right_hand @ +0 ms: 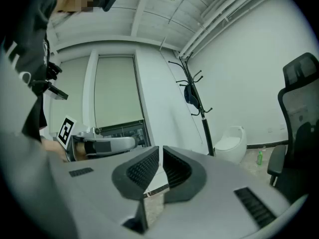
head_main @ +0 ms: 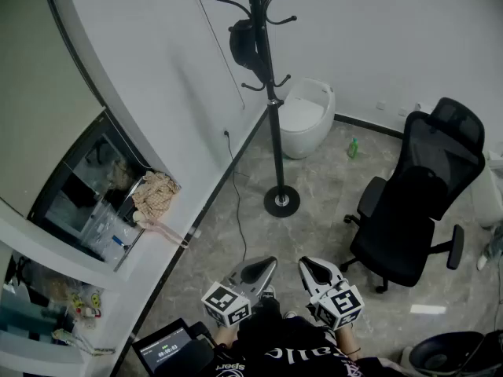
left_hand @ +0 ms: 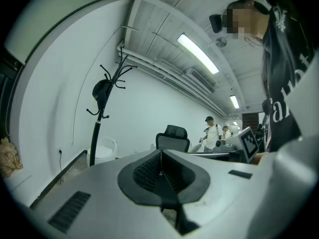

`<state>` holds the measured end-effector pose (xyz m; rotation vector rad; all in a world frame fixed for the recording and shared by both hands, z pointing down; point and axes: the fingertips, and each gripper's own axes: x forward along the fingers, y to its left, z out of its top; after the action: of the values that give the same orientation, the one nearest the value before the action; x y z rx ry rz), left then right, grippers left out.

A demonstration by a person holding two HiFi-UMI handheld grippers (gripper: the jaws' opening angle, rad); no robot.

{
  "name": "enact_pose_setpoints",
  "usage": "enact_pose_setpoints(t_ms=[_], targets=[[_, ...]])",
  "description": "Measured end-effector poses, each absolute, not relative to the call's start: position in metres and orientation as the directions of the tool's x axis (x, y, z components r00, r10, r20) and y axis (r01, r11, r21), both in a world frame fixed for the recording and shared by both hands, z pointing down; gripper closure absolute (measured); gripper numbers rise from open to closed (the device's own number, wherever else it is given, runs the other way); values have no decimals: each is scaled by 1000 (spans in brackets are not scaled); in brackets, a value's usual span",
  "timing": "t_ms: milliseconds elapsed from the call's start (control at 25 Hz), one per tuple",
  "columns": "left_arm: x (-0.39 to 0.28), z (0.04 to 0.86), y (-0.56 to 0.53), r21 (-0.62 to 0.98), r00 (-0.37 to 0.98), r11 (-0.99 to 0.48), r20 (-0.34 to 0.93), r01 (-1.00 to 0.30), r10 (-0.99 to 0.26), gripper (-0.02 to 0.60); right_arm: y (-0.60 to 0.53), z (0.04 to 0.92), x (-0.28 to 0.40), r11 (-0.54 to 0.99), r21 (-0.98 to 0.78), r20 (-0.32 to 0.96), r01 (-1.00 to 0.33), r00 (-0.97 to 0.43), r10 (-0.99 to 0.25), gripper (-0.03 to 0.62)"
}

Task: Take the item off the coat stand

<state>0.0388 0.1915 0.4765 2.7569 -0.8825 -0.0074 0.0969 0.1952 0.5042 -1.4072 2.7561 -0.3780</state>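
Closest to you: left hand-held gripper (head_main: pixel 269 262), grey moulded plastic shell with black ribbed pads. It's clenched, pads meeting along one line with nothing between them. Right hand-held gripper (head_main: pixel 304 262) is the same build, barely parted: a thin slit between the pads, nothing in it, so released. Each one carries a cube with square black-and-white markers, and both sit low in front of your dark printed shirt (head_main: pixel 291 356). Neither touches anything.

Small lit screen (head_main: pixel 167 350) by your left side, flat and rectangular.

The floor (head_main: pixel 330 187) is grey marbled tile, glossy. A black office chair (head_main: pixel 416 203) stands to your right with a mesh-look back, padded seat and armrests. On the left there's a white curved counter (head_main: pixel 118 285) with a crumpled beige cloth (head_main: pixel 157 195) bunched at its edge, and a thin black cable (head_main: pixel 234 187) runs down the wall from a socket to the floor.

Farther out is the coat stand (head_main: pixel 272 108): a slim black metal pole with curved hooks at two levels and a round flat disc base on the tile. It's upright and close to the white wall. Behind it sit a white rounded bin (head_main: pixel 305 118), smooth and egg-like, and a small green bottle (head_main: pixel 353 148) on the floor near the skirting.

The task thing is a black item (head_main: pixel 244 44), soft-looking and rounded, hanging from a hook on the stand's left side, high on the pole and well apart from both grippers. Can't tell whether it's a bag or a cap.
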Motion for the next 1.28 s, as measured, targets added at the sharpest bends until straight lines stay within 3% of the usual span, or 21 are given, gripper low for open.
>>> enact_pose_setpoints(t_ms=[640, 1280], targets=[[29, 504, 53, 271, 811, -771, 70, -576, -581, 575, 70, 517, 103, 533, -241, 115, -811, -570, -814, 559], [-42, 457, -186, 174, 840, -825, 30, -537, -541, 575, -165, 484, 30, 526, -164, 70, -834, -542, -838, 559]])
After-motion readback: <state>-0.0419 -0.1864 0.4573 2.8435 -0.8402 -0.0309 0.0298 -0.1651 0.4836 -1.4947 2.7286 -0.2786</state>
